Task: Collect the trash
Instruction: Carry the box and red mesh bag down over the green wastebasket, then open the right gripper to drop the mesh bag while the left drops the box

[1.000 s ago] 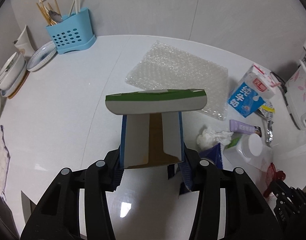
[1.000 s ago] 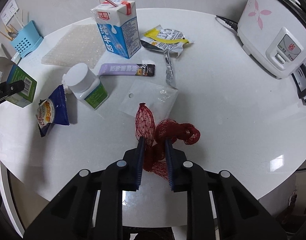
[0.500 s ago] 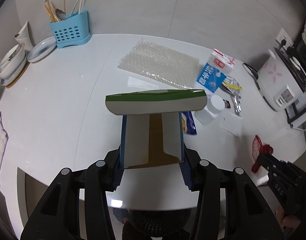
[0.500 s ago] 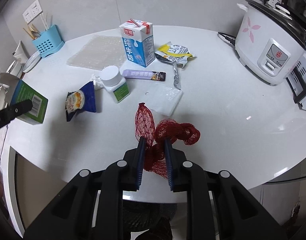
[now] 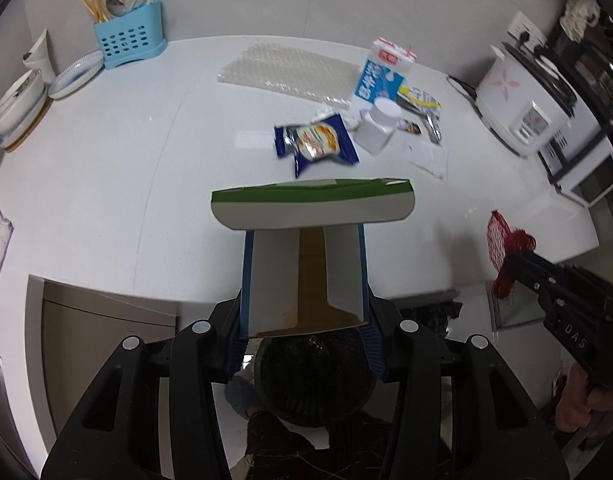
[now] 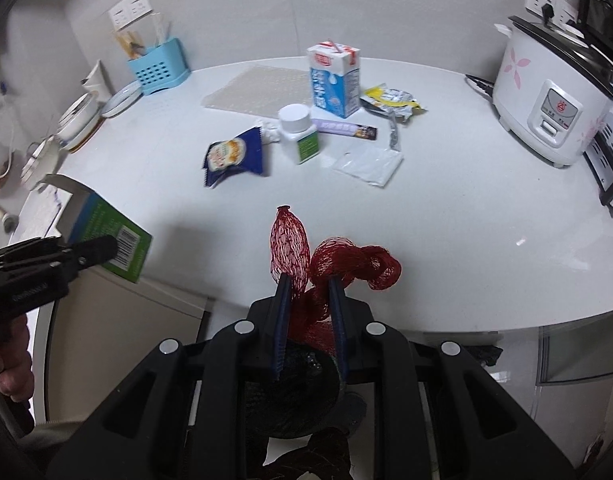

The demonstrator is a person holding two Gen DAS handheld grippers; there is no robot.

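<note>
the left gripper (image 5: 304,336) is squeezing a light, crushable carton (image 5: 306,264) by its side walls and the right gripper (image 6: 309,320) is pinching soft red netting (image 6: 334,268), both hanging beyond the desk (image 6: 446,240) edge.

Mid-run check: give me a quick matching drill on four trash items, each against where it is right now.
Items:
1. green carton
2. red mesh bag
3. milk carton
4. blue snack packet

Places:
A. lying flat on the table
B. in the right tongs
C. standing upright on the table
D. in the left tongs

Pairs: 1-D, 2-B, 3-C, 4-A
</note>
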